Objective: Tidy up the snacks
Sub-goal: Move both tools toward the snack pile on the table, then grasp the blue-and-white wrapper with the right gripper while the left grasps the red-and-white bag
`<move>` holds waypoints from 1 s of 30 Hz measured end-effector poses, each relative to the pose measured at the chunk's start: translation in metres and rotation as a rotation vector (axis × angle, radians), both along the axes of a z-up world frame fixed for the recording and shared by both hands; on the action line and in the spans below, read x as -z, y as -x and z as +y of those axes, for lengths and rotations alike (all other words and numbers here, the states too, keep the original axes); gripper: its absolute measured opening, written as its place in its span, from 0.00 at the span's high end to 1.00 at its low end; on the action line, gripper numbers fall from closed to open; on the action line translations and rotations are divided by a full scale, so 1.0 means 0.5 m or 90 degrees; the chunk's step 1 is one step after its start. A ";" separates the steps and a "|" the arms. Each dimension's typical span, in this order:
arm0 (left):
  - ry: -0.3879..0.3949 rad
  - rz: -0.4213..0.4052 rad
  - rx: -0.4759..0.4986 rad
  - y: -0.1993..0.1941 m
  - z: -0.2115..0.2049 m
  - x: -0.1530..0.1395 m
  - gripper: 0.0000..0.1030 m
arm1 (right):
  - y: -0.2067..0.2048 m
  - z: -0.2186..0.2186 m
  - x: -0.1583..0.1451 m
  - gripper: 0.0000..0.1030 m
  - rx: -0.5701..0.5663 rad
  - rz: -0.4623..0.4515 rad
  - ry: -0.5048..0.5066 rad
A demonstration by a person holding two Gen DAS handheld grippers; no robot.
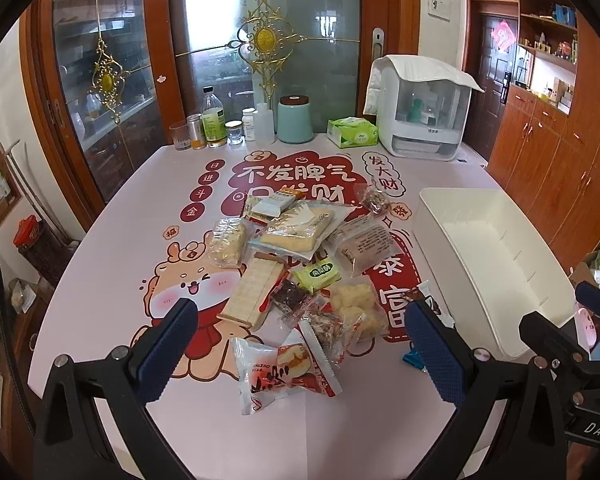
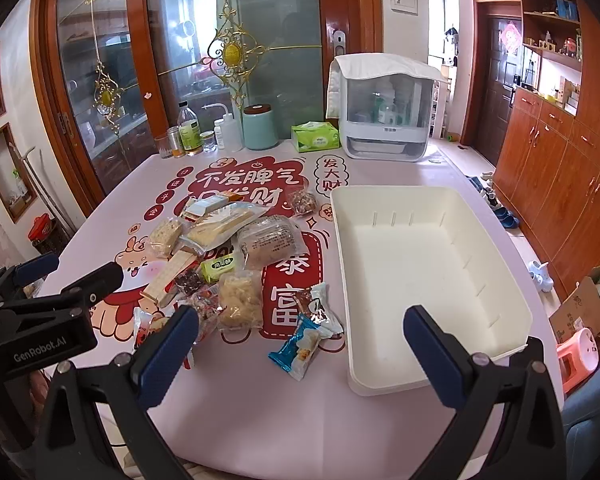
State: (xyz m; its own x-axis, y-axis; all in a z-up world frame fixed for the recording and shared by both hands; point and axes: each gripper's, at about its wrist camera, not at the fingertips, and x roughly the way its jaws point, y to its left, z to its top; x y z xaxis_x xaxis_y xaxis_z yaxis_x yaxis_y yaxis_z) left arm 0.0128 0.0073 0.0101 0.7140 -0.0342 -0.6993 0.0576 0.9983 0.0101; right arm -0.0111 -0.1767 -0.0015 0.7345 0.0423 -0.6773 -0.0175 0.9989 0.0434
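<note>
A pile of wrapped snacks (image 1: 296,264) lies in the middle of the pink printed table (image 1: 140,216); it shows in the right wrist view too (image 2: 228,256). An empty white bin (image 2: 420,264) stands to the right of the pile, also in the left wrist view (image 1: 496,264). My left gripper (image 1: 300,340) is open and empty, above the near end of the pile, over a red and white bun packet (image 1: 284,372). My right gripper (image 2: 302,344) is open and empty, above a blue snack packet (image 2: 300,346) next to the bin's near left corner.
At the table's far edge stand bottles and jars (image 1: 216,124), a teal canister (image 1: 295,120), a green tissue pack (image 1: 352,132) and a white covered dish rack (image 1: 424,112). Glass doors are behind. Wooden cabinets (image 2: 560,168) line the right wall.
</note>
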 end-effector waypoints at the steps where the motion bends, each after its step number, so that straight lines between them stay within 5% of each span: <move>1: 0.000 0.000 -0.001 0.000 0.001 0.000 0.00 | -0.001 0.001 0.001 0.00 0.000 -0.007 0.003; 17: -0.054 -0.011 0.018 -0.012 0.030 0.018 0.00 | -0.032 0.039 0.028 0.01 -0.038 0.018 0.014; 22: -0.065 0.005 0.033 -0.026 0.069 0.058 0.00 | -0.053 0.064 0.080 0.06 -0.057 0.057 0.048; 30: -0.096 0.076 0.124 -0.065 0.112 0.172 0.00 | -0.086 0.077 0.182 0.14 -0.081 0.144 0.004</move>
